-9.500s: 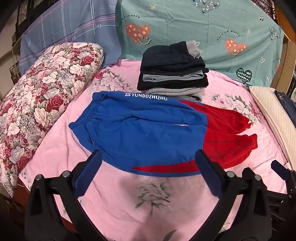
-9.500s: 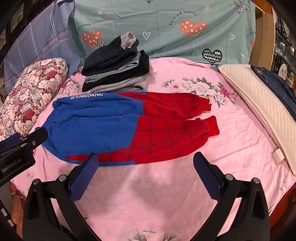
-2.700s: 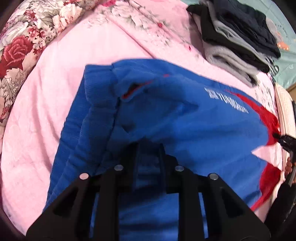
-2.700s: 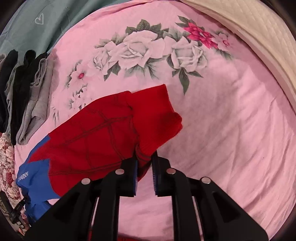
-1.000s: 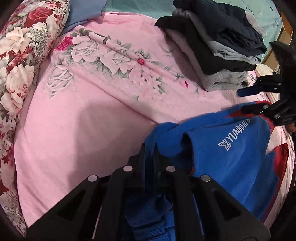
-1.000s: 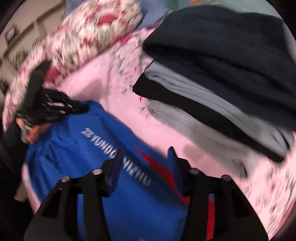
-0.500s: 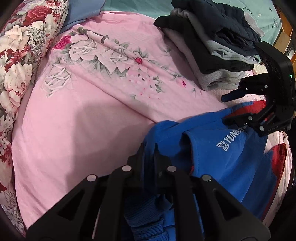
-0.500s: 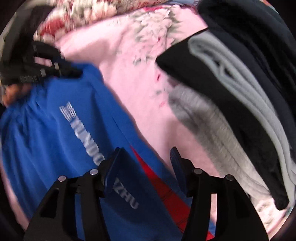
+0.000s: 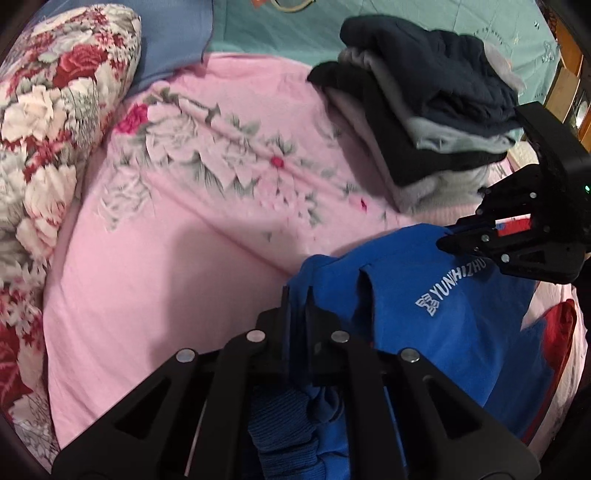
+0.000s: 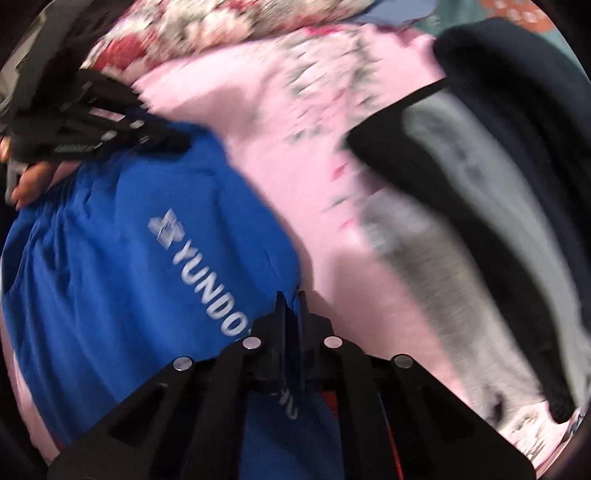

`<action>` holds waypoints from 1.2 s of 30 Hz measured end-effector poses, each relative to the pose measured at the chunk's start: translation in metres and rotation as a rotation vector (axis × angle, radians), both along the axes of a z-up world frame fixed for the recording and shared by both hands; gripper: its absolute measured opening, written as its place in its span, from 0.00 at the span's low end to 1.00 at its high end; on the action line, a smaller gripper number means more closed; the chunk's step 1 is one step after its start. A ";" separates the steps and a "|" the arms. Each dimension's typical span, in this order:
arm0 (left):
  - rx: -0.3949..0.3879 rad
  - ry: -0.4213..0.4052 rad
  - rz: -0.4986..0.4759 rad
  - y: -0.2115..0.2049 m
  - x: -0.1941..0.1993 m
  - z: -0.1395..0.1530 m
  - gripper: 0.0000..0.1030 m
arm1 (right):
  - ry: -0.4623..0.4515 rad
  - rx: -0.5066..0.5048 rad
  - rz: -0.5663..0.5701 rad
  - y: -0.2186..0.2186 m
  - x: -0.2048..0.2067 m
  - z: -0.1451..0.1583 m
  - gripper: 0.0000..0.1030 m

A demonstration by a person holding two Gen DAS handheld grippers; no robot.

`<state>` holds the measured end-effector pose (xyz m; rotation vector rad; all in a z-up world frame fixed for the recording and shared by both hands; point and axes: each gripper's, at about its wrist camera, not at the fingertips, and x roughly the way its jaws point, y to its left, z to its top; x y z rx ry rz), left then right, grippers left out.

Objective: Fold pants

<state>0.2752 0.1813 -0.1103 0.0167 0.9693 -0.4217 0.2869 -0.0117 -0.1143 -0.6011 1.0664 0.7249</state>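
The blue and red pants (image 9: 443,317) with white lettering lie bunched on the pink floral bedsheet (image 9: 177,236). My left gripper (image 9: 297,299) is shut on the blue waistband at its left corner. My right gripper (image 10: 291,301) is shut on the blue fabric edge by the lettering (image 10: 207,277); it also shows in the left wrist view (image 9: 461,240) at the far right. The left gripper shows in the right wrist view (image 10: 162,138) at the upper left. A red leg part (image 9: 561,332) shows at the right edge.
A stack of folded dark and grey clothes (image 9: 424,110) sits just behind the pants. A floral pillow (image 9: 48,122) lies along the left side. Teal and blue bedding (image 9: 258,26) lines the back.
My right gripper has closed on the blue fabric edge by the lettering; half a second ago it was open above it. My left gripper keeps its hold on the waistband.
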 end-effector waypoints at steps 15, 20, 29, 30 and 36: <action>0.010 -0.030 -0.064 0.008 -0.048 0.043 0.05 | -0.012 0.150 -0.067 -0.031 -0.028 0.055 0.05; -0.029 -0.088 -0.095 0.019 -0.132 0.062 0.06 | -0.032 0.216 -0.014 -0.028 -0.108 0.093 0.05; -0.096 0.002 -0.050 0.037 -0.212 0.007 0.14 | 0.040 0.217 -0.041 -0.013 -0.244 0.042 0.05; -0.123 0.014 -0.040 0.041 -0.215 0.005 0.15 | 0.045 0.198 -0.046 -0.009 -0.250 0.029 0.05; -0.275 -0.115 0.078 0.077 -0.254 0.040 0.98 | 0.090 0.226 -0.135 -0.008 -0.243 -0.003 0.05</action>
